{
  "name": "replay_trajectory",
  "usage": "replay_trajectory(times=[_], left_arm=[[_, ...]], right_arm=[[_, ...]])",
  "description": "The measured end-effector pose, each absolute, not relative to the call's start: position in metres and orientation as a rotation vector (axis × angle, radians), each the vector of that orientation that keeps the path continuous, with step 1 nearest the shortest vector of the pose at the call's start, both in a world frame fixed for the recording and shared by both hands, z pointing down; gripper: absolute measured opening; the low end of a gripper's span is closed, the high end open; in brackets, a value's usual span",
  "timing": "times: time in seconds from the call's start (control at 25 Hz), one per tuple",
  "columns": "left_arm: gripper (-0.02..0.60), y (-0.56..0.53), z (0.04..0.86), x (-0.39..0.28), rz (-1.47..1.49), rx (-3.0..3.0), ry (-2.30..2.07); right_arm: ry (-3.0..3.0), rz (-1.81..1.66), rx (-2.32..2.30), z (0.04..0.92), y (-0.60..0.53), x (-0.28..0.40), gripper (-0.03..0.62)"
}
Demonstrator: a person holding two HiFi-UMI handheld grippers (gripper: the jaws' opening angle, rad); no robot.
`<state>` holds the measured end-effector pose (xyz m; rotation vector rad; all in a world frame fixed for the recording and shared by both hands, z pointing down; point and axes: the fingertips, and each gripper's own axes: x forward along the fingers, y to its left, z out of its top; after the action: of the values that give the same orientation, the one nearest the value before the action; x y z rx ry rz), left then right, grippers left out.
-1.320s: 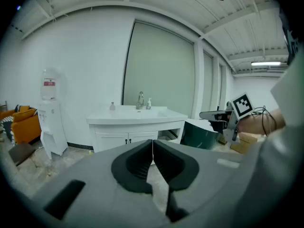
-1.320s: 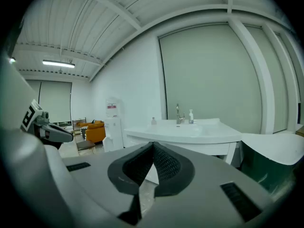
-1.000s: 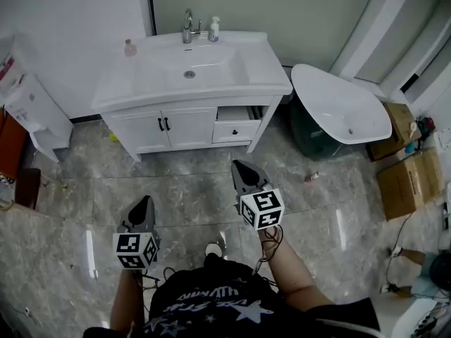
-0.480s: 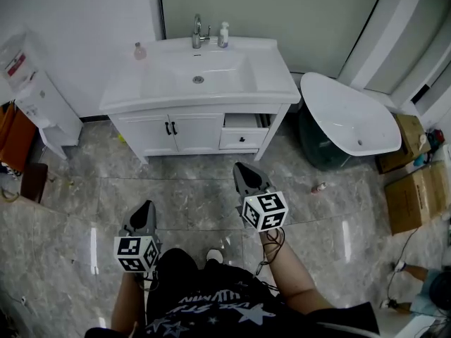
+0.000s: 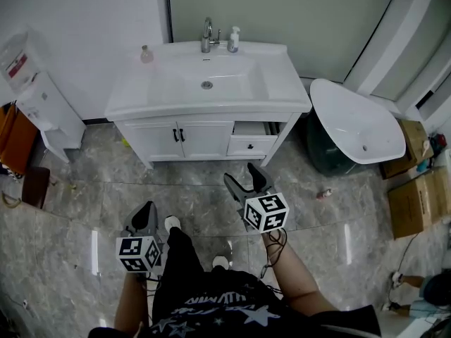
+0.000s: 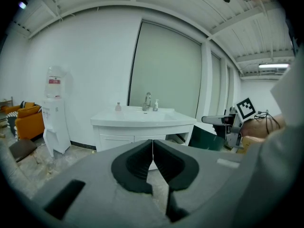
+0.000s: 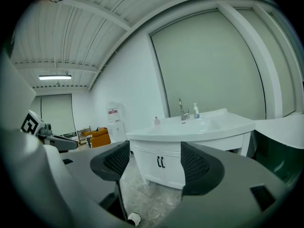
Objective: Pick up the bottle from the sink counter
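Grey marble floor (image 5: pixel 77 189) separates the person from the white vanity desk (image 5: pixel 285 83), where a small pale-pink bottle (image 5: pixel 146 53) stands upright at the back left corner, cap up, long axis vertical. It looks light, stiff and perhaps slippery, so mid-body seems the best hold. The right gripper (image 5: pixel 241 174) is opening on nothing, and the left gripper (image 5: pixel 146 208) is closed and empty.

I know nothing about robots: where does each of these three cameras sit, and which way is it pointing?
Head view: on the person's head, looking steeply down at the white sink cabinet and grey marble floor; shows both forearms, left tool and right tool.
Left gripper view: on the left tool, facing the cabinet; its jaws are shut and empty.
Right gripper view: on the right tool, facing the cabinet; its jaws are opening, nothing between them.
Shared: both tool views show the chrome tap.
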<state>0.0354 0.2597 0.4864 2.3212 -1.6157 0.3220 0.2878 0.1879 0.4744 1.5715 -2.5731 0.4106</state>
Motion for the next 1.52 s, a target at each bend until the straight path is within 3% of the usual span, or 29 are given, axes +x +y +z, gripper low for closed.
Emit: replay_trajectory(times=[0.72, 1.08, 1.52], left_arm=[[0.02, 0.022, 0.478, -0.096, 0.257, 2.398, -1.511], [0.02, -0.039, 0.496, -0.172, 0.233, 2.329, -1.488], [0.02, -0.089, 0.5, -0.206, 0.216, 2.276, -1.57]], right_arm=[[-2.47, 0.357, 1.658, 0.453, -0.035, 0.163, 0.334], [-2.428, 0.363, 1.676, 0.458, -0.095, 0.102, 0.334], [-2.463, 0.362, 1.598, 0.464, -0.176, 0.064, 0.334]])
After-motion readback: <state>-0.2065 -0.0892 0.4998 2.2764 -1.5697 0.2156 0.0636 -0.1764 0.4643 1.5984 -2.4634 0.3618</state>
